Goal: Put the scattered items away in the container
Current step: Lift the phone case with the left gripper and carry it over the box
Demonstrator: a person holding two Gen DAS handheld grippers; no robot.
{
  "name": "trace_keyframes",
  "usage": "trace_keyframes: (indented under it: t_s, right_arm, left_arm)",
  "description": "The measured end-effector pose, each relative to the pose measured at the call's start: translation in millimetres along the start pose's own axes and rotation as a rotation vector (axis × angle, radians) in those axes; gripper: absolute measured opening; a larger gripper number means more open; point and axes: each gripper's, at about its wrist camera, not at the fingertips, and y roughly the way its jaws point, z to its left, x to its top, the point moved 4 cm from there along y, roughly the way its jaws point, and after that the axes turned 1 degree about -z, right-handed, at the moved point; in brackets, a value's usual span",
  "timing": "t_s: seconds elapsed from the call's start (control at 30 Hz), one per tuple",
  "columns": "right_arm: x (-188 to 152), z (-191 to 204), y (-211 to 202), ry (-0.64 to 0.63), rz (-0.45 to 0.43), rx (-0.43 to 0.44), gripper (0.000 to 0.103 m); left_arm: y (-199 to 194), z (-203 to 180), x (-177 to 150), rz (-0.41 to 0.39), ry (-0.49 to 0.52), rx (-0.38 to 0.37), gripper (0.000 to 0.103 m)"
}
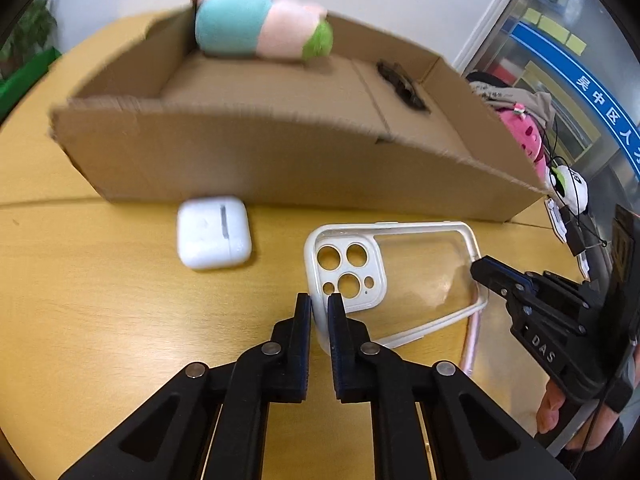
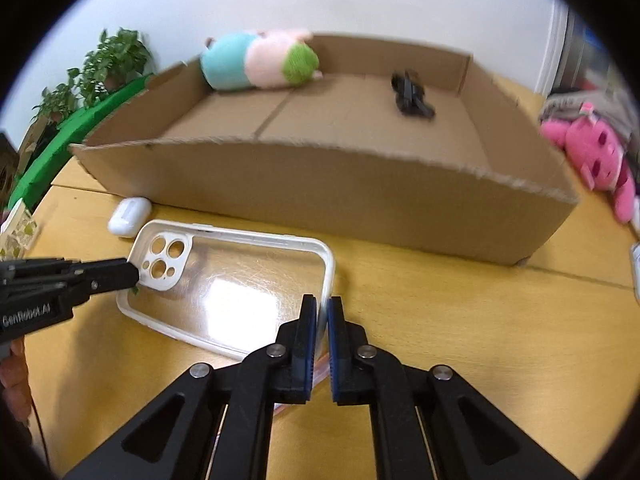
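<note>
Both clamped on the clear phone case [image 1: 400, 276]: left hand-held gripper [image 1: 319, 304] at its camera-cutout end, right hand-held gripper [image 2: 322, 306] opposite, tabletop [image 2: 440, 320] beneath, cardboard box [image 2: 320, 192] blurred.

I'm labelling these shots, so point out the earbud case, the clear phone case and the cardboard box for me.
earbud case [image 1: 214, 232], left wrist view, middle of its white lid.
clear phone case [image 2: 228, 280], right wrist view, its transparent back panel.
cardboard box [image 2: 320, 196], right wrist view, its near outer wall.
</note>
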Motion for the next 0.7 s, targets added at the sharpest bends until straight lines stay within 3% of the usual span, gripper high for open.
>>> trace_keyframes:
  t_s: [0.33, 0.7]
  right_arm:
    - [49, 1, -75, 0.010, -0.207, -0.003, 0.005]
    - [133, 2, -81, -0.004, -0.286, 0.029, 0.005]
  left_arm:
    - [-79, -26, 49, -0.206, 0.088, 0.010, 0.007]
    - [-105, -20, 130, -0.307, 0.152, 0.044, 0.007]
